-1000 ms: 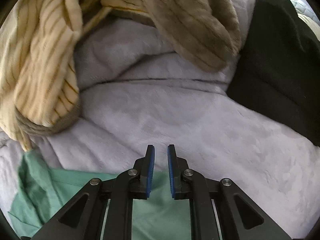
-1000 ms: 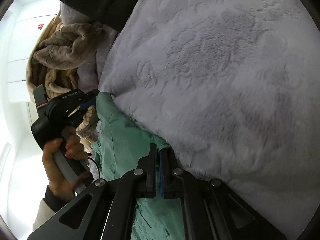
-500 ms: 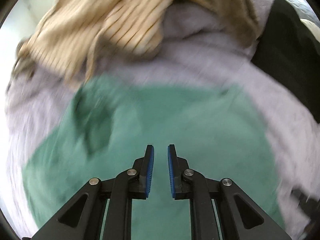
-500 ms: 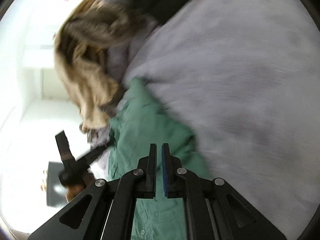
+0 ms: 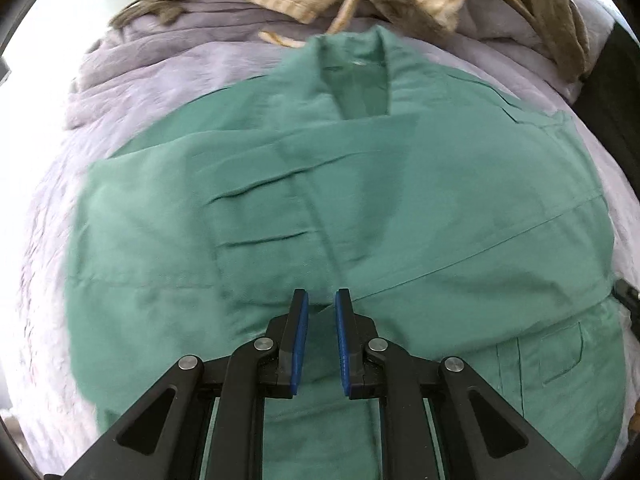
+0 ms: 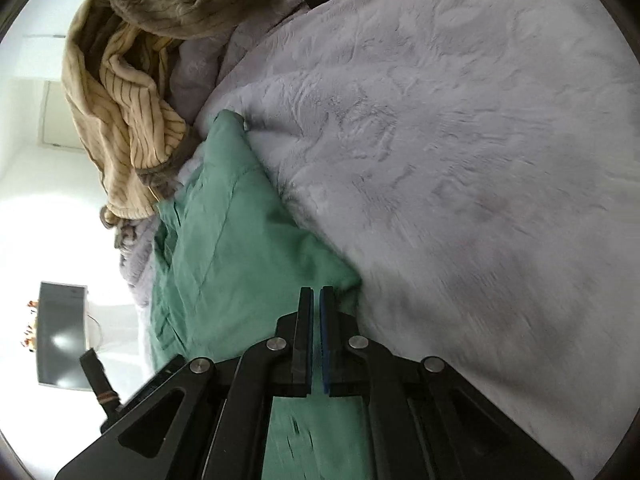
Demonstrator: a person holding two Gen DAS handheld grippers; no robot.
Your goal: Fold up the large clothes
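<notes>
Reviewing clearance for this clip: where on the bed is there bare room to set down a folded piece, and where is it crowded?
Free: the broad lavender blanket beside the green shirt, running up to the black fabric. Crowded: the striped beige garment and brown fleece heaped past the shirt's collar.

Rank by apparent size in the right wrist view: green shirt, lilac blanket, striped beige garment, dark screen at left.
1. lilac blanket, fills most of the frame
2. green shirt, though the gripper hides part of it
3. striped beige garment
4. dark screen, smallest, but it is farther off, so only apparent size counts
</notes>
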